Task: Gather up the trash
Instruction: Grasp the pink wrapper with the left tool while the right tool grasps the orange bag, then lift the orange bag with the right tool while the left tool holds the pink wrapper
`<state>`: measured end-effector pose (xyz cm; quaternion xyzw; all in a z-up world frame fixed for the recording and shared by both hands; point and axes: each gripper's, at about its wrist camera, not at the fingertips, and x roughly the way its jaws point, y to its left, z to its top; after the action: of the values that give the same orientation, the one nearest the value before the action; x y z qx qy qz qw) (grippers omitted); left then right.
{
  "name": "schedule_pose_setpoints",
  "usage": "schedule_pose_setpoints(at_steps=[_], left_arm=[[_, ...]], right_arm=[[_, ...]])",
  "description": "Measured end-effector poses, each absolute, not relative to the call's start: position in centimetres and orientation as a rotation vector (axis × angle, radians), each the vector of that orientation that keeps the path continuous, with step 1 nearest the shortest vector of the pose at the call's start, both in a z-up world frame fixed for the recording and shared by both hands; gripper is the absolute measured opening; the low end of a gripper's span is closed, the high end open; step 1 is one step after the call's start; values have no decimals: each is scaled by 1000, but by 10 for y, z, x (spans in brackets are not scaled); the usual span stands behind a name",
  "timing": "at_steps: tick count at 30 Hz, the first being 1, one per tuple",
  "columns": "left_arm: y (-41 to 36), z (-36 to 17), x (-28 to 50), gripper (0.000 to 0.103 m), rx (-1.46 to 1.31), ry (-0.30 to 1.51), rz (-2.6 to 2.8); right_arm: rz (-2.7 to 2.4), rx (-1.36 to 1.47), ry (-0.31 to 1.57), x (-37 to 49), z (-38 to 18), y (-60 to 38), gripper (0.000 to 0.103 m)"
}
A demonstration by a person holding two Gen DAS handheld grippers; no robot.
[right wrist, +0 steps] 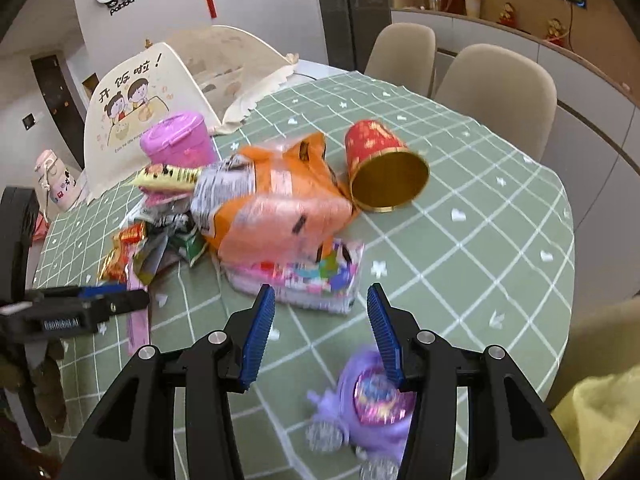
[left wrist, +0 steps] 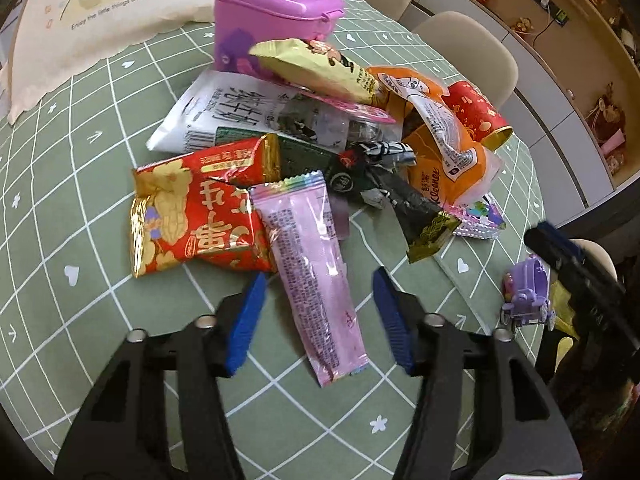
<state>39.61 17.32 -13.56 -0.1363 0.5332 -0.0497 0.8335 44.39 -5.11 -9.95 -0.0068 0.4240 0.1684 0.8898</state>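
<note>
The pink wrapper (left wrist: 316,276) lies flat on the green checked tablecloth (left wrist: 80,240), nearest piece of the trash heap, and its long axis runs almost straight away between the left gripper's (left wrist: 318,294) blue fingers. That gripper is spread wide and empty, straddling the wrapper's width, so it looks best placed. The right gripper (right wrist: 320,316), also wide and empty, hangs above a purple toy (right wrist: 372,412), facing the orange packet (right wrist: 280,204).
</note>
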Motion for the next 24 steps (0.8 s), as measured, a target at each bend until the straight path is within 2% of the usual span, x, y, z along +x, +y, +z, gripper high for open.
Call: schedule_pose_setpoints(at_steps=[2, 7, 12, 15, 24], left_arm=[[174, -135, 397, 25, -281, 1125, -109], [187, -118, 393, 11, -285, 1052, -134], [201, -105, 381, 11, -287, 1023, -135], [210, -101, 373, 11, -297, 1027, -113], [235, -96, 361, 11, -370, 1012, -81]], right_arm=[[361, -21, 874, 452, -97, -47, 46], [440, -51, 846, 485, -83, -22, 46], [481, -55, 891, 523, -97, 11, 46], [493, 14, 988, 534, -112, 21, 46], [506, -35, 1051, 472, -121, 26, 46]])
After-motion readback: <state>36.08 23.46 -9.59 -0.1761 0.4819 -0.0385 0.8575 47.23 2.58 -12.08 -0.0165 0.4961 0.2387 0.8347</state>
